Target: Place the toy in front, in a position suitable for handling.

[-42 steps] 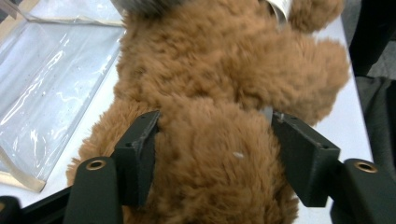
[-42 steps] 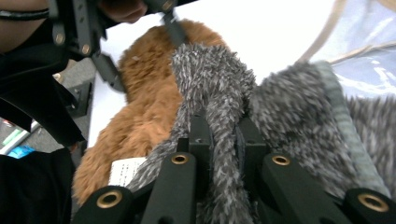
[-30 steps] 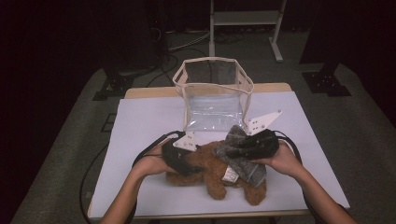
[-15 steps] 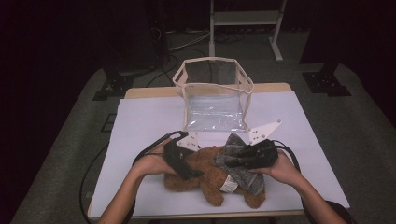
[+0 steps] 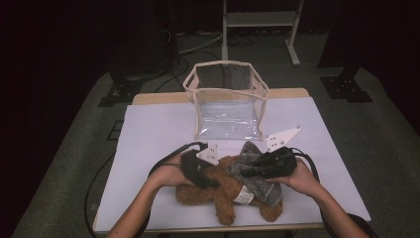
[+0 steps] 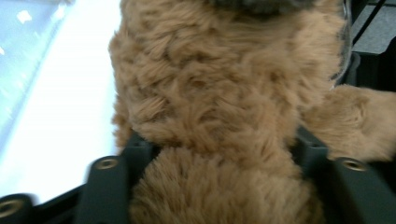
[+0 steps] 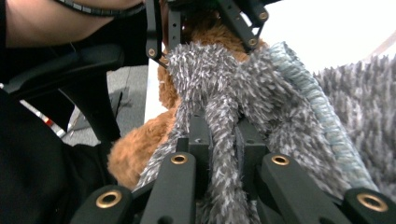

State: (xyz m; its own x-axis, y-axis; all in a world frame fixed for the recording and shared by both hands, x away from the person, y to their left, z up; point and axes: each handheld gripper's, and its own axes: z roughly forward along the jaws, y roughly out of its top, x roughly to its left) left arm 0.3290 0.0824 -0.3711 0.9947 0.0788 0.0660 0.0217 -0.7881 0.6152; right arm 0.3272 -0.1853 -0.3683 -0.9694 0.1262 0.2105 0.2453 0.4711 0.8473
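Note:
A brown plush teddy bear (image 5: 225,191) lies near the front edge of the white table (image 5: 158,124). A grey fuzzy cloth (image 5: 262,191) is draped over its right side. My left gripper (image 5: 210,181) comes in from the left, and its jaws have just been closing on the bear. In the left gripper view the brown fur (image 6: 219,93) bulges between the left gripper's jaws (image 6: 219,144), pinched at a narrow part. My right gripper (image 5: 245,171) is shut on a fold of the grey cloth (image 7: 280,93), which is squeezed thin between the right gripper's jaws (image 7: 223,126).
A clear plastic bag with beige trim (image 5: 228,104) stands open and upright behind the bear at the table's middle. A metal stand (image 5: 257,20) is on the dark floor beyond the table. Cables trail from both grippers across the table.
The left gripper's jaws opened wide and then closed in on the bear's body. The right gripper kept its hold on the grey cloth and hardly moved.

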